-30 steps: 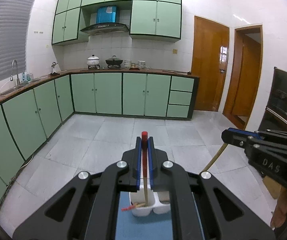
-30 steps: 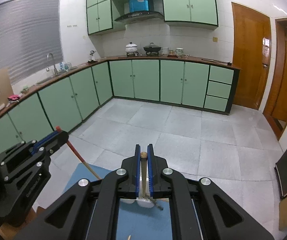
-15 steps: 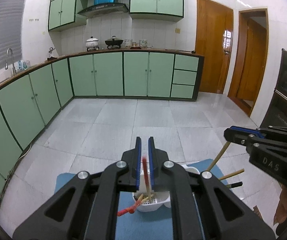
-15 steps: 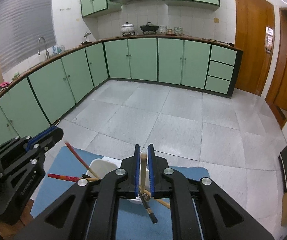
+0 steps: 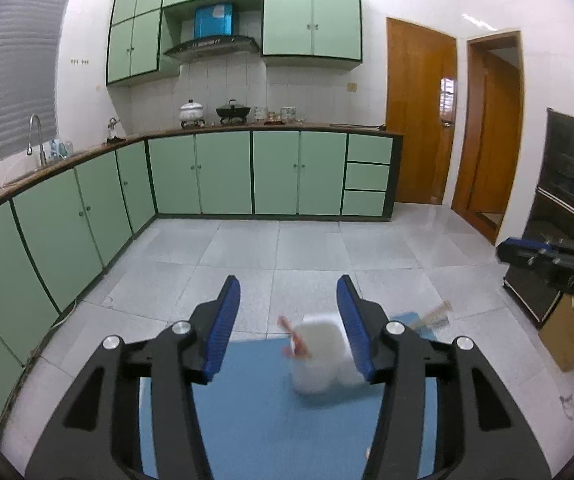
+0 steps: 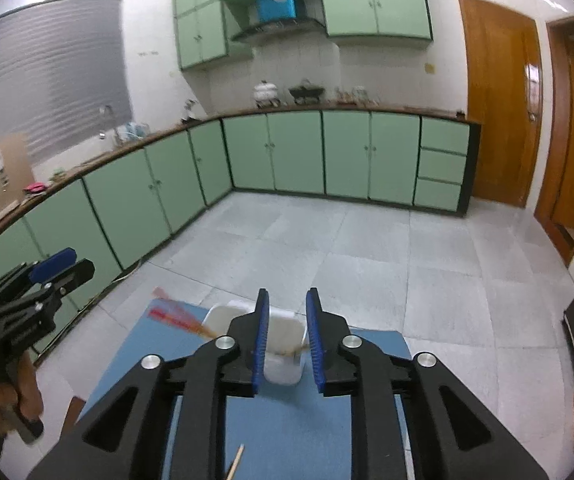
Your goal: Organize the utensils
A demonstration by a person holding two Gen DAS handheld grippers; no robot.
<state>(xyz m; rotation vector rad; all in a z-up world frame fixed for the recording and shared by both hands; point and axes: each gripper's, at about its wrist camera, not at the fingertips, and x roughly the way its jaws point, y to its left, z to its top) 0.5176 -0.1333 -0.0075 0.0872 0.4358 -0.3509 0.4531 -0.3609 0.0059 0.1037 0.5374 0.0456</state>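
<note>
White plastic holder (image 6: 283, 344) sits on the blue mat (image 6: 287, 432), near the mat's far edge, w/ utensils already in it. Red chopsticks (image 5: 295, 340) lean out of its left side; a wooden stick (image 6: 293, 350) crosses the compartment nearer the R gripper.

Left gripper (image 5: 289, 320): jaws have just been opening and stand well apart, nothing clamped, the holder showing behind the gap. Right gripper (image 6: 285, 338): jaws have just parted too, narrower gap, pads clear of the holder and stick seen between them. So both drops look done.

Still loose: one wooden stick end (image 6: 235, 462) lies on the mat, on the near side of the holder. More sticks (image 5: 433, 314) poke past the holder's right side, blurred, so I can't tell if they're in it or lying beside it.

Room: mat is bare on the holder's near side, good for a low approach. Far mat edge is just beyond the holder, w/ floor tiles (image 6: 367, 248) past it, so a push forward could slide it off. Both grippers flank the holder, fairly close together.
</note>
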